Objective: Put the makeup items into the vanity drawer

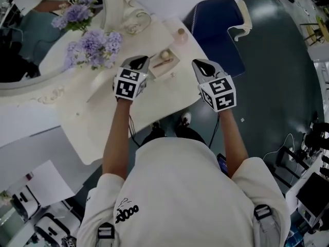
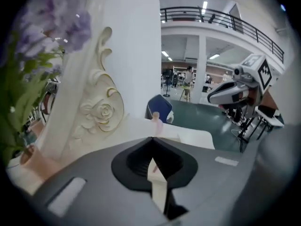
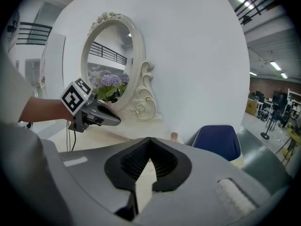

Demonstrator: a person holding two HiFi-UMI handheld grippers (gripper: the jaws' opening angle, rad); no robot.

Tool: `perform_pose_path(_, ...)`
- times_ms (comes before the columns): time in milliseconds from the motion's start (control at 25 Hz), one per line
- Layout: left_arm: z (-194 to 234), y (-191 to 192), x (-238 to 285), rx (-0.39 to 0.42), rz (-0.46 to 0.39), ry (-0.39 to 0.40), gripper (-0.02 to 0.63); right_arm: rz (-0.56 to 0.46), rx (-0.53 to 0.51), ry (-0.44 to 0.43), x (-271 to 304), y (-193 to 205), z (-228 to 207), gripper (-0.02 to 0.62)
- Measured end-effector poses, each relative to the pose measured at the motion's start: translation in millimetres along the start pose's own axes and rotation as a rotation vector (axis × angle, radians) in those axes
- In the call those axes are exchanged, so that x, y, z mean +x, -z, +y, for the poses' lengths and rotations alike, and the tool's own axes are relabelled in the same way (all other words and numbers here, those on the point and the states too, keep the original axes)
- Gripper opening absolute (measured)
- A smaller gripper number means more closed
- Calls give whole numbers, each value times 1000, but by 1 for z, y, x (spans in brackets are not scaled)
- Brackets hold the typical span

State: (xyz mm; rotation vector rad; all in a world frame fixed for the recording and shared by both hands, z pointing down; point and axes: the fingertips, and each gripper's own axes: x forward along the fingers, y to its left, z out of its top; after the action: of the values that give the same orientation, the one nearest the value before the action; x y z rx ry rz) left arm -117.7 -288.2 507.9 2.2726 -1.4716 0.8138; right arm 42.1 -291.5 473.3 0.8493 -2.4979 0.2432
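You hold your left gripper and right gripper side by side, pointing forward; both have jaws together, gripping nothing.

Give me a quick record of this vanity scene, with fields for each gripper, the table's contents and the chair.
left gripper: shut, empty, above the table beside the tray
right gripper: shut, empty, near the table's edge on the chair's side
table: white; holds purple flowers, a tray of small items, a pink bottle
mirror: ornate white frame, behind the flowers
chair: blue, beside the table
drawer: none seen open
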Motion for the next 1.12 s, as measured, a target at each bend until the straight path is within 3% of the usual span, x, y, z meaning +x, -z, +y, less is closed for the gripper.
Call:
perform_pose_path(240,8,-26,-63,-63,-186,-44,18,-90,-112,25,-19,-55,15,3)
perform_pose_path(480,18,-57,-123,-36,-336,-104,17,-190,-191,35,-39,-109,38,3)
perform_pose_path(840,24,-95,-196,1,-513,-154,17,-303,-269,10,-62,-156,80,3)
perform_pose_path(1120,23,-110,-232,55,-578,-200,17,-372,-305,-3,-82,-184,105,3)
